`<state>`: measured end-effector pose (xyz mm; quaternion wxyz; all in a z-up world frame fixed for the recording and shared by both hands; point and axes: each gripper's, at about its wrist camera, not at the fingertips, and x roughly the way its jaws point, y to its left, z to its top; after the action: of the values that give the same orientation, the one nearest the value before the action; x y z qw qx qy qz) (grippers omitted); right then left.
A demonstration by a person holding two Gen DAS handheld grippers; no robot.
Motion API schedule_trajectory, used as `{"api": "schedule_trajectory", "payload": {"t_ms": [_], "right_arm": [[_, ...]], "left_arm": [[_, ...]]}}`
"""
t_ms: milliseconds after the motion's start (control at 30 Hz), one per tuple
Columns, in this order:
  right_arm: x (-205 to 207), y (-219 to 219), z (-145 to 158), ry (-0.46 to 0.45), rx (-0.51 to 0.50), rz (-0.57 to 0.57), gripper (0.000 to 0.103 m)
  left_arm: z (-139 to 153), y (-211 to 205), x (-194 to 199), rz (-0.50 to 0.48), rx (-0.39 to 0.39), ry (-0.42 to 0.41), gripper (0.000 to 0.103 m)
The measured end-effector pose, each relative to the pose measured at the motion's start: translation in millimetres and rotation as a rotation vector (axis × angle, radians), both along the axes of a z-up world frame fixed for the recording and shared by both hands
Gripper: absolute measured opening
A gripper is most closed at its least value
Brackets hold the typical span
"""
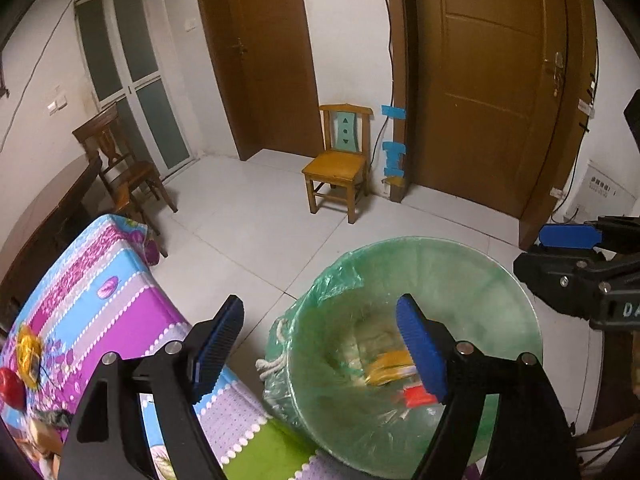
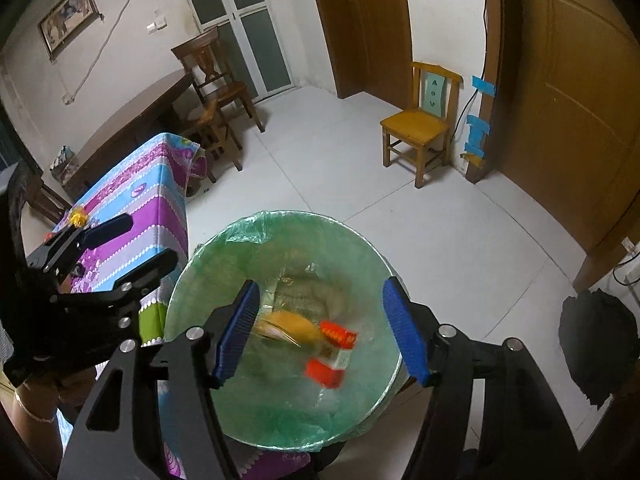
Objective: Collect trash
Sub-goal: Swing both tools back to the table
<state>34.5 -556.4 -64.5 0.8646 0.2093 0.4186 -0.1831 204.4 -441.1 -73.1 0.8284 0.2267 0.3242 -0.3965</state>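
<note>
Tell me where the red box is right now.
The red box lies inside the green-lined bin, beside a yellow wrapper; the right wrist view shows it low in the middle, between the open right claw fingers.

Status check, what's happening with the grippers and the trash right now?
Left gripper and right gripper both open, nothing between the jaws, over the bin. Red and yellow trash inside the bin, blurred. Nothing in the way.

A room in a home – wooden doors (image 1: 496,80), tiled floor (image 1: 248,216). Small wooden chair (image 1: 340,160), a framed picture (image 2: 68,16), a bright tablecloth (image 2: 148,200).
</note>
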Motion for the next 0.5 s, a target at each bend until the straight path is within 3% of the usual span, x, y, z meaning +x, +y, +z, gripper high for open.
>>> {"api": "schedule_trajectory", "payload": {"t_ms": [267,500], "right_arm": [[-4,19,9,-0.064,-0.057,-0.001,0.062],[-24,73,24,-0.267,-0.228,-0.023,0.062]], "left_arm": [[6,50,-9,0.093,-0.051,-0.031,0.081],[0,122,-23,0.242,-0.049,-0.077,0.082]]}}
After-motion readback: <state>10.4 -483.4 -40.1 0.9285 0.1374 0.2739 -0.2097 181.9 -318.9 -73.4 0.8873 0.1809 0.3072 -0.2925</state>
